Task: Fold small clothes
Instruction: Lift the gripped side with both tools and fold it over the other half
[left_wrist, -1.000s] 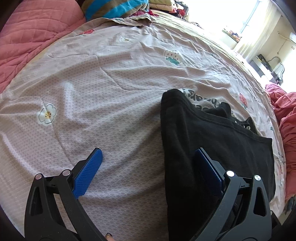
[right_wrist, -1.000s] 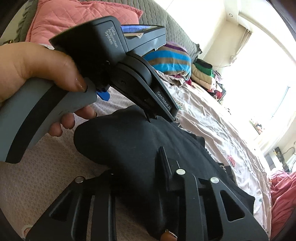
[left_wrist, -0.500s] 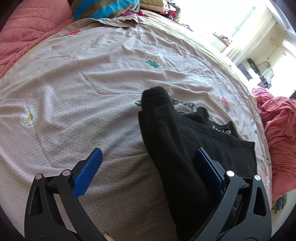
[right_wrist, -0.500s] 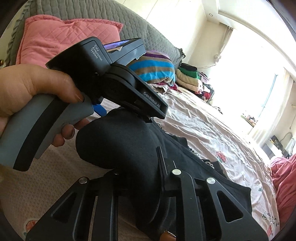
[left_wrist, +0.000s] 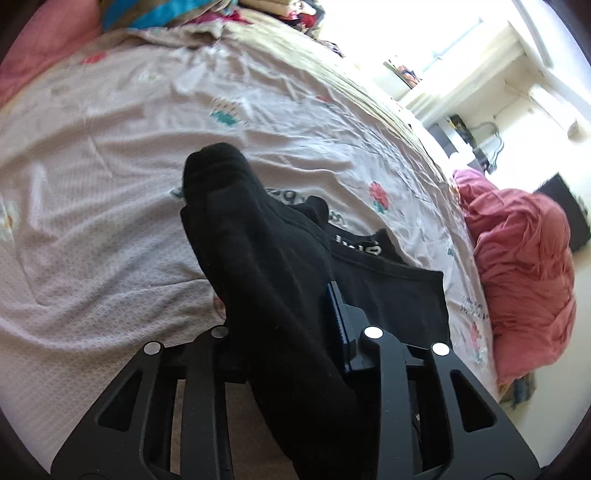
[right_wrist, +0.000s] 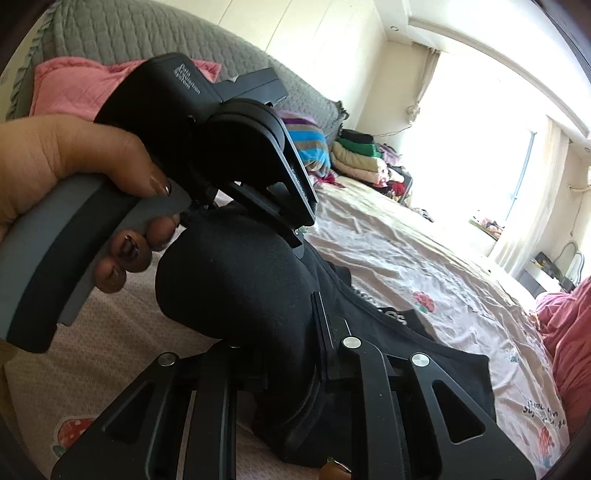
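Observation:
A small black garment (left_wrist: 266, 258) with white lettering on its band lies partly on the bed. One side is bunched and lifted. My left gripper (left_wrist: 284, 332) is shut on this bunched black cloth, its blue pad (left_wrist: 338, 328) pressed against it. In the right wrist view my right gripper (right_wrist: 284, 350) is also shut on the black garment (right_wrist: 240, 288), close behind the left tool (right_wrist: 229, 155), which a hand (right_wrist: 74, 166) holds. The rest of the garment (right_wrist: 424, 354) trails flat to the right.
The bed is covered by a pinkish-grey patterned sheet (left_wrist: 110, 184). A red blanket heap (left_wrist: 524, 273) lies at the right edge. Folded clothes (right_wrist: 362, 162) and a striped bundle (right_wrist: 306, 147) are stacked at the far end. A pink pillow (right_wrist: 62, 88) leans on the grey headboard.
My left gripper has closed from wide open onto the black garment. The cloth has bunched up and risen off the sheet. The right gripper has stayed shut on it.

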